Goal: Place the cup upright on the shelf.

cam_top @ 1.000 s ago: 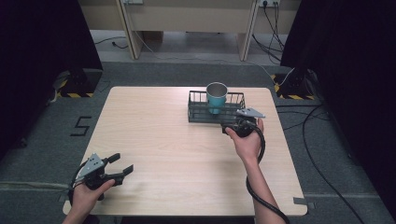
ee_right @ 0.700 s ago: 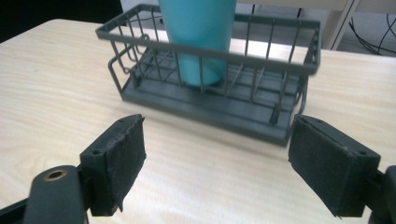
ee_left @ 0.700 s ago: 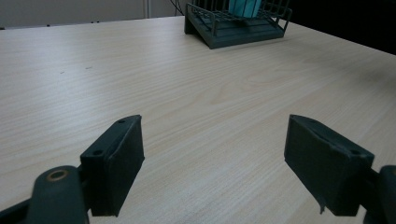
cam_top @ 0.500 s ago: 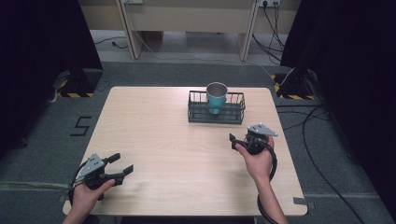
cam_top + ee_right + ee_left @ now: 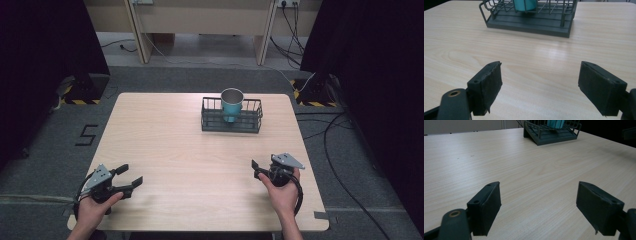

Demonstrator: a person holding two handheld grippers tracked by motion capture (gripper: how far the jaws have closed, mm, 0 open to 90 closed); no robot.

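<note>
From the high view, the right gripper (image 5: pixel 261 170) has come back from the wire rack (image 5: pixel 231 121), where it was a second ago, and now hangs over the near right part of the desk (image 5: pixel 200 165), well apart from the rack. The teal cup (image 5: pixel 232 104) stands upright inside the rack, about in its middle. I judge that the placing of the cup is done and the hand is returning to rest. The left gripper (image 5: pixel 129 179) has not moved; it stays over the near left corner of the desk, far from the rack, with its fingers apart.

In the left gripper view, both fingers (image 5: pixel 485 207) stand wide open with only bare desk between them. The rack (image 5: pixel 551 132) is far ahead, with the cup's (image 5: pixel 555 123) lower part inside it.

In the right gripper view, the fingers (image 5: pixel 486 86) are also spread open and hold nothing. The rack (image 5: pixel 529 18) lies ahead, nearer than for the other gripper, and the cup (image 5: pixel 525 4) stands in it behind the wires.
</note>
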